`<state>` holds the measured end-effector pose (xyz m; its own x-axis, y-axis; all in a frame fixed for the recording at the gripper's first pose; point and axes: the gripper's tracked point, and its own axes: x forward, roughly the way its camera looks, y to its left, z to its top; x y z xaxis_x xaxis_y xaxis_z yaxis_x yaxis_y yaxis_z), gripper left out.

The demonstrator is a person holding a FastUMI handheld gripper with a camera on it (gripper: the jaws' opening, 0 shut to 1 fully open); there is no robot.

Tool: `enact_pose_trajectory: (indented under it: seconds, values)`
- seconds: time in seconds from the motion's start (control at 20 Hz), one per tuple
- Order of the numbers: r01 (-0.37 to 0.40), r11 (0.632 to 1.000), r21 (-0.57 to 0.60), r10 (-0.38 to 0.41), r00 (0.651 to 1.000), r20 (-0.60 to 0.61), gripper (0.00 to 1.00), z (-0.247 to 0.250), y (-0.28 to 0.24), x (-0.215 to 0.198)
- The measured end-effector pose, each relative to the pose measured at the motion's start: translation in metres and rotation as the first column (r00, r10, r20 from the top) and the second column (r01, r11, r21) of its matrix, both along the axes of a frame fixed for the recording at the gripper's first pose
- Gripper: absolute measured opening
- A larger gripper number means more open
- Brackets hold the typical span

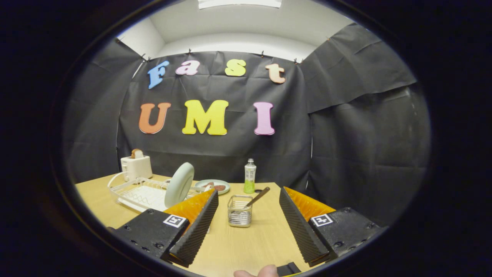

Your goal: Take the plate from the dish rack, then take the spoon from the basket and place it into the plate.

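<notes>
Hovering above the pale wooden desk [238, 246], jaws of the black hand-held gripper [248, 223] spread wide with nothing between them, ribbed black pads [196, 231] backed by orange plastic and angled apart like an open V. Just ahead, in line with the gap, a small clear square basket with a wire insert [239, 211], standing on the desk and holding a dark-handled spoon [256, 197] that leans up and out toward the right jaw's side. Beyond the left jaw, a white wire dish rack [138, 192] with a round, pale, glossy plate [179, 184] standing on edge in it, tilted a little, its lower rim hidden behind the orange back of that jaw. Farther off: a shallow plate with reddish-brown food on it [212, 186], a green-and-white plastic bottle with a white cap [250, 176], and a white toaster with a slice of bread poking out [136, 166] at the far left corner. At the near edge, a fingertip of the holding hand [256, 272]. Judged from this: first step not yet done, plate untouched in the rack and spoon in its basket. Next move likely calls for swinging left and forward, lining the open jaws across the plate's thin upper rim, closing firmly, then lifting up and clear of the rack wires without tipping the rack. Risk seen: smooth glazed edge slipping between the pads.
</notes>
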<state>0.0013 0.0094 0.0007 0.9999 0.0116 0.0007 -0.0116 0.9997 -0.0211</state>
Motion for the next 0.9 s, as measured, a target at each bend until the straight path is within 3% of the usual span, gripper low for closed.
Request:
enact_pose_trajectory:
  seconds: [0.5, 0.75, 0.9]
  values:
    - [-0.077, 0.997, -0.008, 0.076, 0.996, -0.039, 1.00, 0.008, 0.028, 0.014]
    - [-0.193, 0.981, -0.010, 0.190, 0.975, -0.116, 1.00, 0.035, 0.065, 0.050]
    - [-0.271, 0.963, 0.011, 0.267, 0.940, -0.211, 1.00, 0.056, 0.097, 0.084]
